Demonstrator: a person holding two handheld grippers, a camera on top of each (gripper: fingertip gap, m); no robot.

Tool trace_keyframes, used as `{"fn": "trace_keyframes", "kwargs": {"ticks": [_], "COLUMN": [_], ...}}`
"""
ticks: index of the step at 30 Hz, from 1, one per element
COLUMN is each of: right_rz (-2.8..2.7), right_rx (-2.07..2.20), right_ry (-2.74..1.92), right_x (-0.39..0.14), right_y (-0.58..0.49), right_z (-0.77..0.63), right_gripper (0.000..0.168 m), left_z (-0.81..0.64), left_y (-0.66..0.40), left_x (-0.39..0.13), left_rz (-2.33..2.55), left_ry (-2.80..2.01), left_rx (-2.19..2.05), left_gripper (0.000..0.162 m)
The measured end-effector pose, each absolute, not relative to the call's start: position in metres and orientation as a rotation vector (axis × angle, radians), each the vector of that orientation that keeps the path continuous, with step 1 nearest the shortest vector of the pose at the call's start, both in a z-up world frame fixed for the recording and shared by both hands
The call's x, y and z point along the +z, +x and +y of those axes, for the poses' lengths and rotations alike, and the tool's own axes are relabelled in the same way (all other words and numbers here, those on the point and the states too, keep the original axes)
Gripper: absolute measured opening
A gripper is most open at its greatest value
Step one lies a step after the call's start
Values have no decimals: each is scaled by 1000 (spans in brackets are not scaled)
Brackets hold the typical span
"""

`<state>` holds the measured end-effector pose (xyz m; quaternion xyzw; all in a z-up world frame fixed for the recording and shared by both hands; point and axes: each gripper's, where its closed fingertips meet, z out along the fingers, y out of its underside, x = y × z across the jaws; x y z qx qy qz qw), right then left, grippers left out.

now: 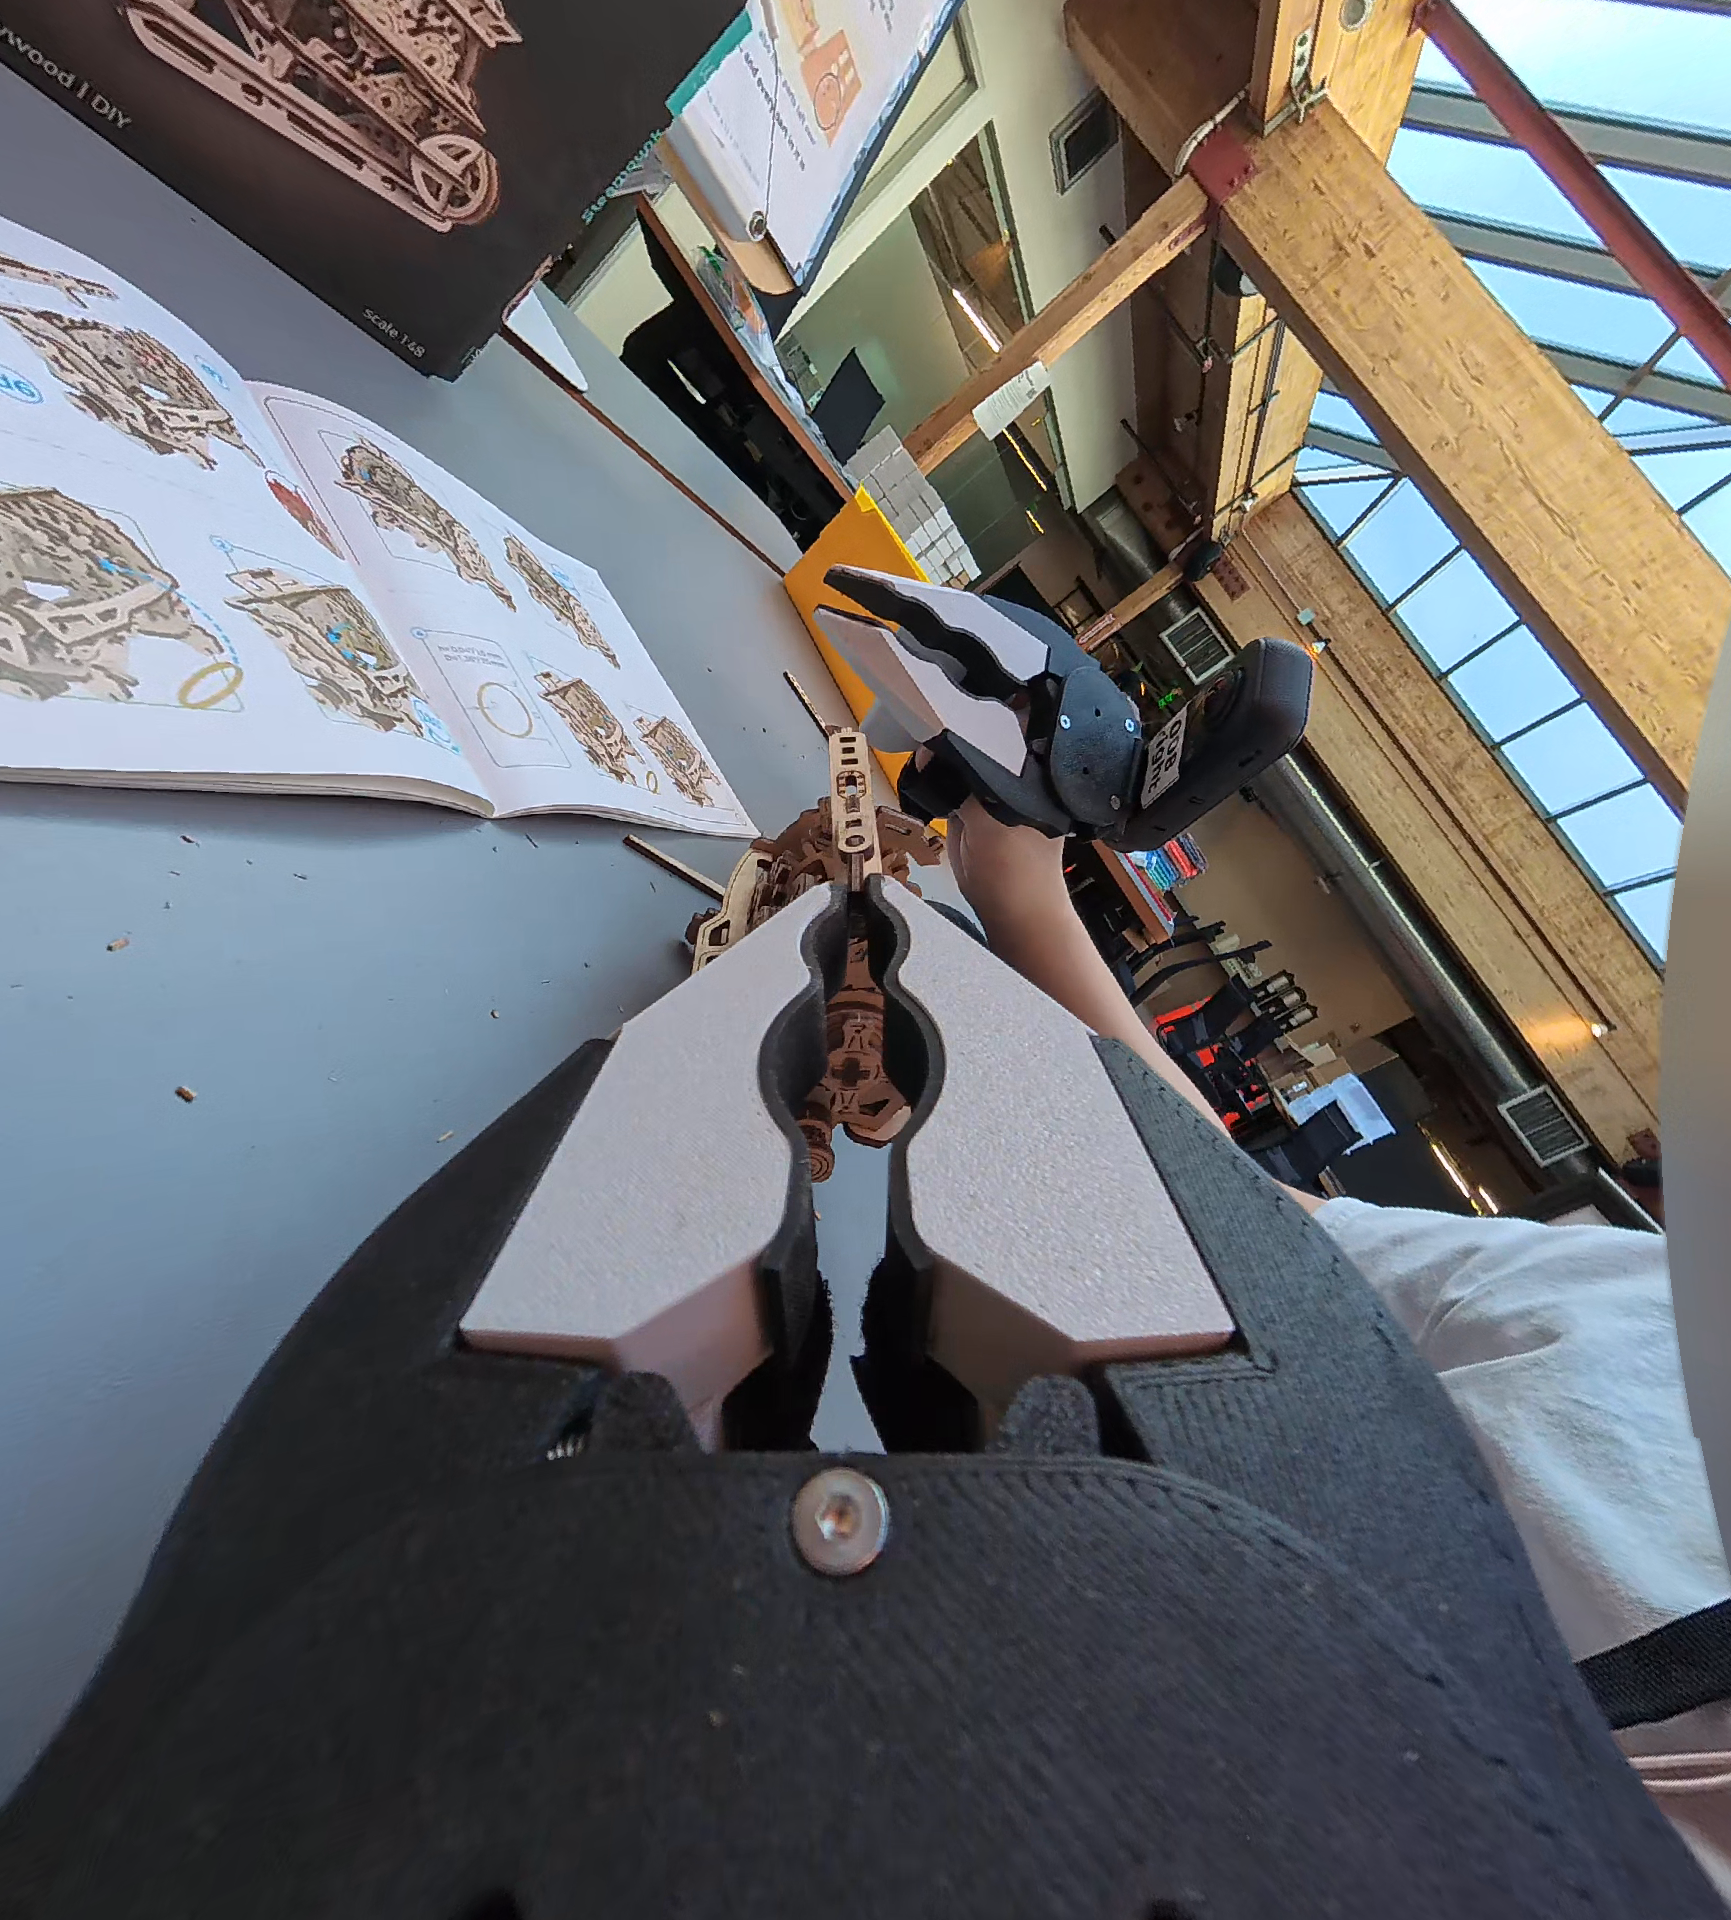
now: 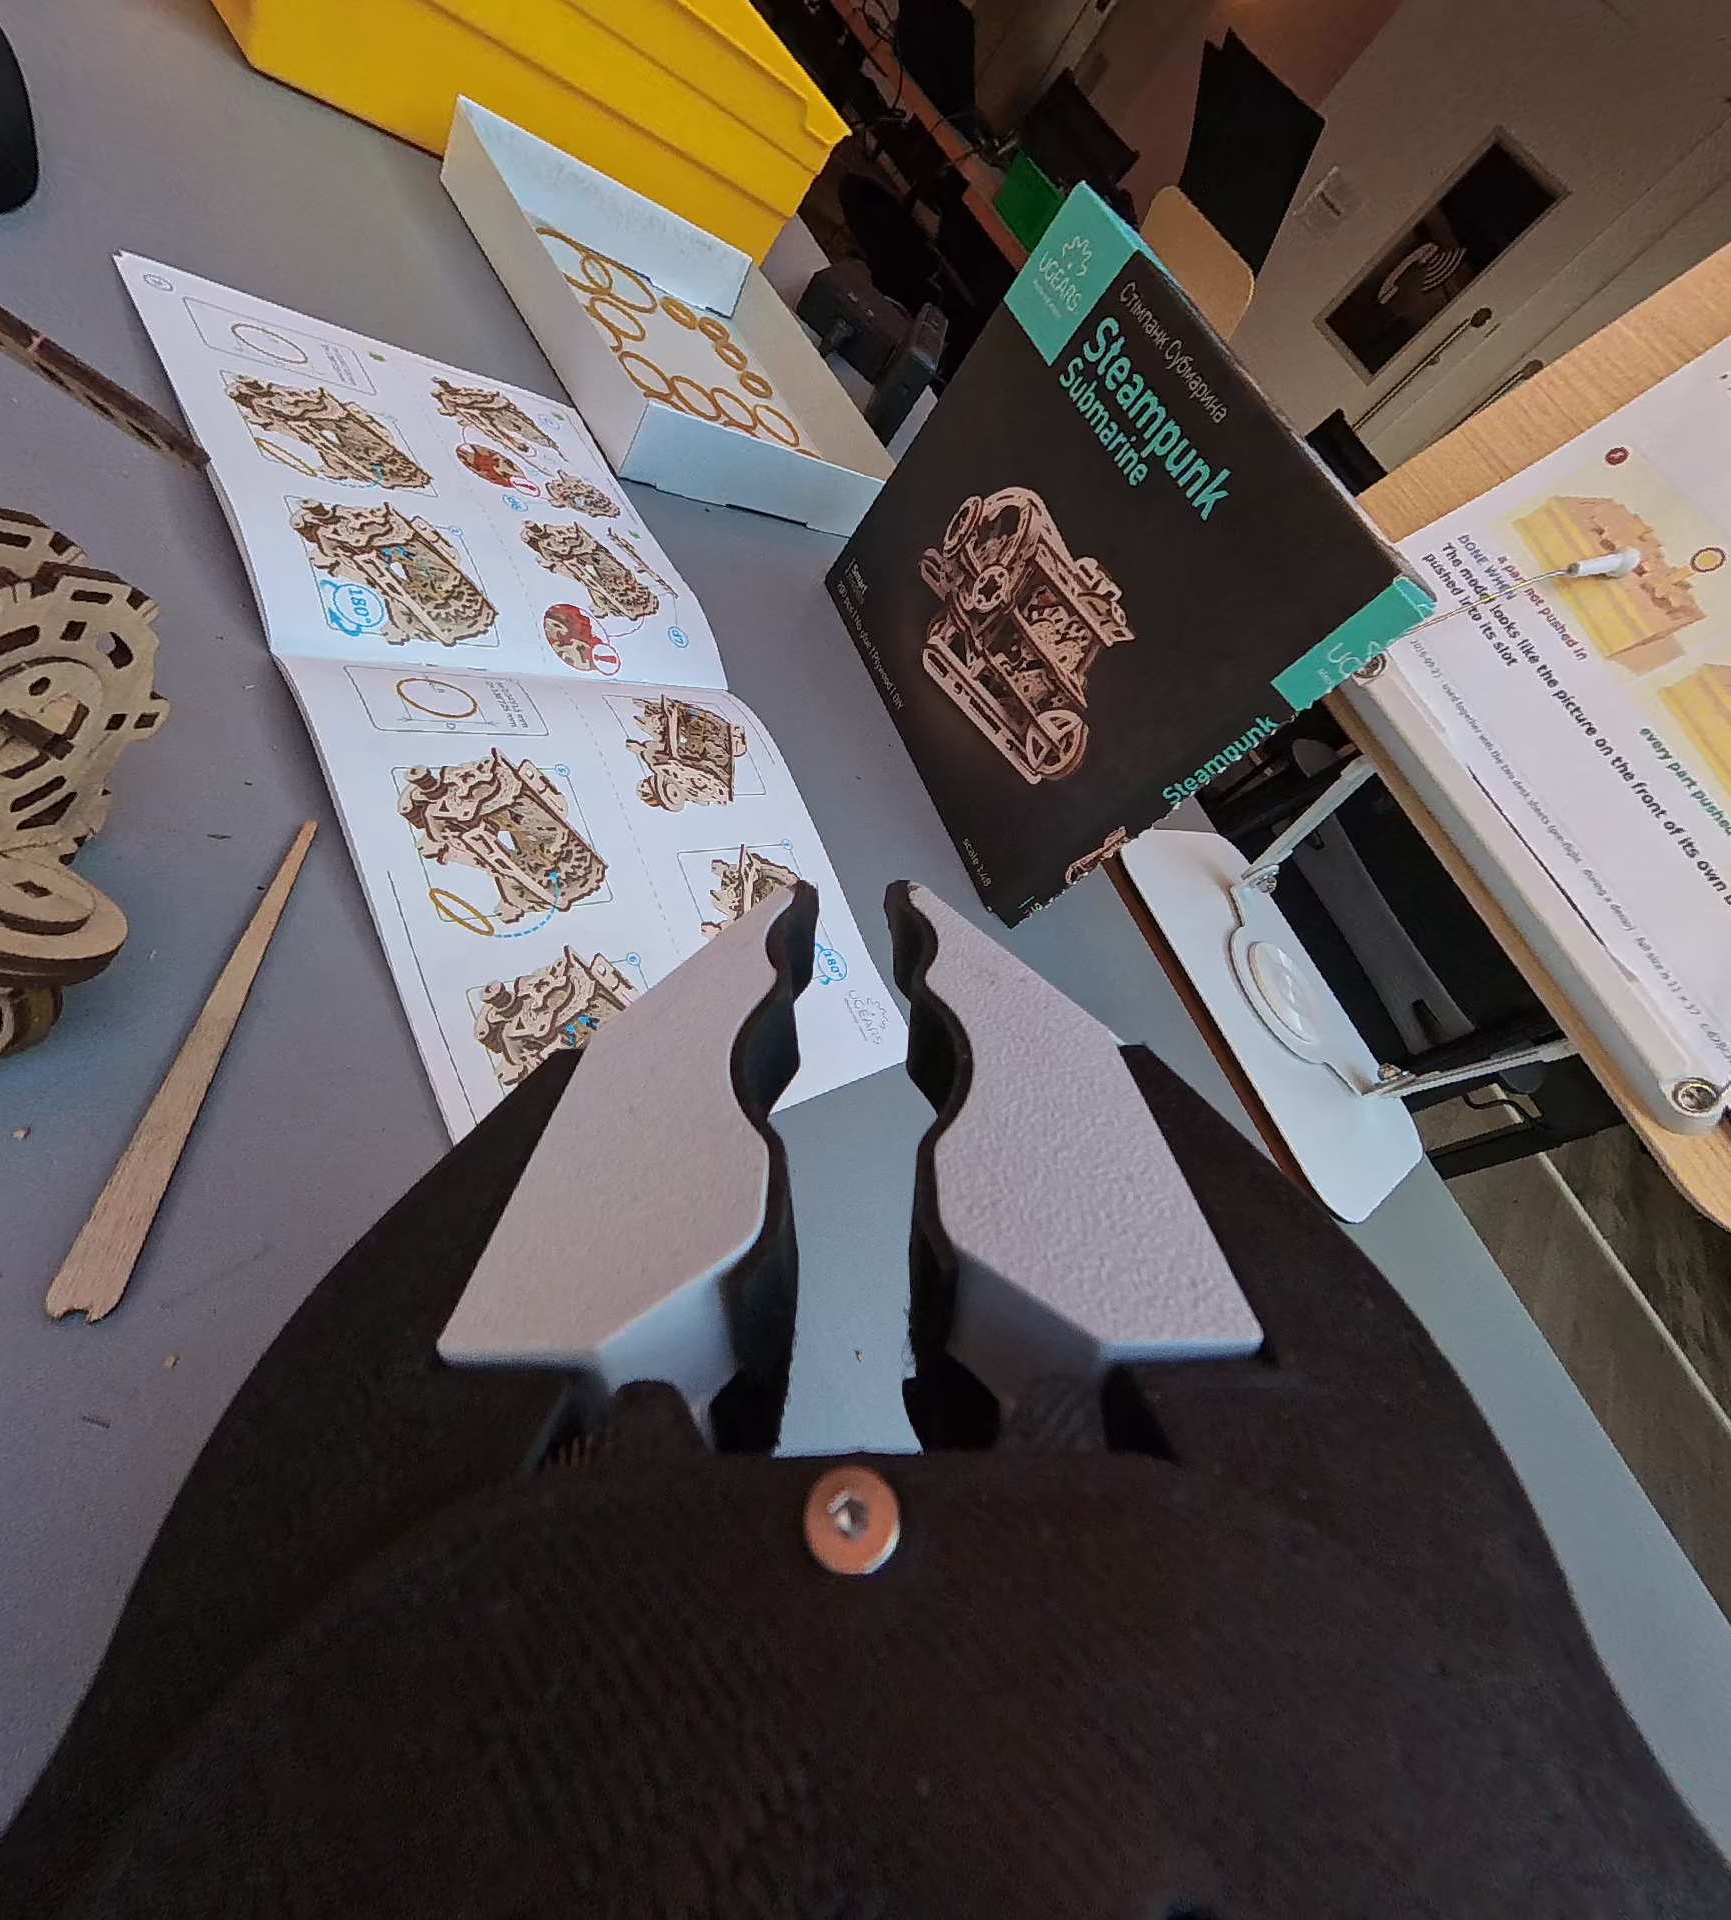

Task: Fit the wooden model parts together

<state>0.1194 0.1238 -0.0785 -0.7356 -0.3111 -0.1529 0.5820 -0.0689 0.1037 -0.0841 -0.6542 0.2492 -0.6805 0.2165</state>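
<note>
Care matters: our left gripper (image 1: 856, 883) seemingly pinches the wooden model (image 1: 845, 821) on a thin part; right gripper (image 2: 850, 899), narrowly open, empty.

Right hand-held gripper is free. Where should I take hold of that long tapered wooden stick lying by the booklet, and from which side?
Grip the wooden stick near its wider, notched lower end, coming from above with the fingers of the right hand-held gripper straddling its width. It lies flat on the grey table, apart from the booklet and the wooden model; the thin tip probably offers less purchase.
</note>
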Motion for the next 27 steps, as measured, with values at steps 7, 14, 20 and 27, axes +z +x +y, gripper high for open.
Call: {"fn": "trace_keyframes", "kwargs": {"ticks": [7,14,20,27], "right_rz": [-737,-747,-756,-762], "right_rx": [-356,-356,-359,-360], "right_ry": [-1717,-1714,-1714,-1711], "right_x": [-79,-80,-80,-80], "right_y": [118,116,115,114], "right_z": [124,123,123,123], "right_gripper": [13,13,13,13], "left_z": [105,106,105,106], "left_y": [-70,-71,-70,-70], "left_x": [-82,-81,-81,-79], "left_rz": [684,675,660,645], "left_ry": [-1809,-1806,-1813,-1812], "left_rx": [-1892,-1894,-1922,-1945], "left_gripper": [0,0,0,0]}}
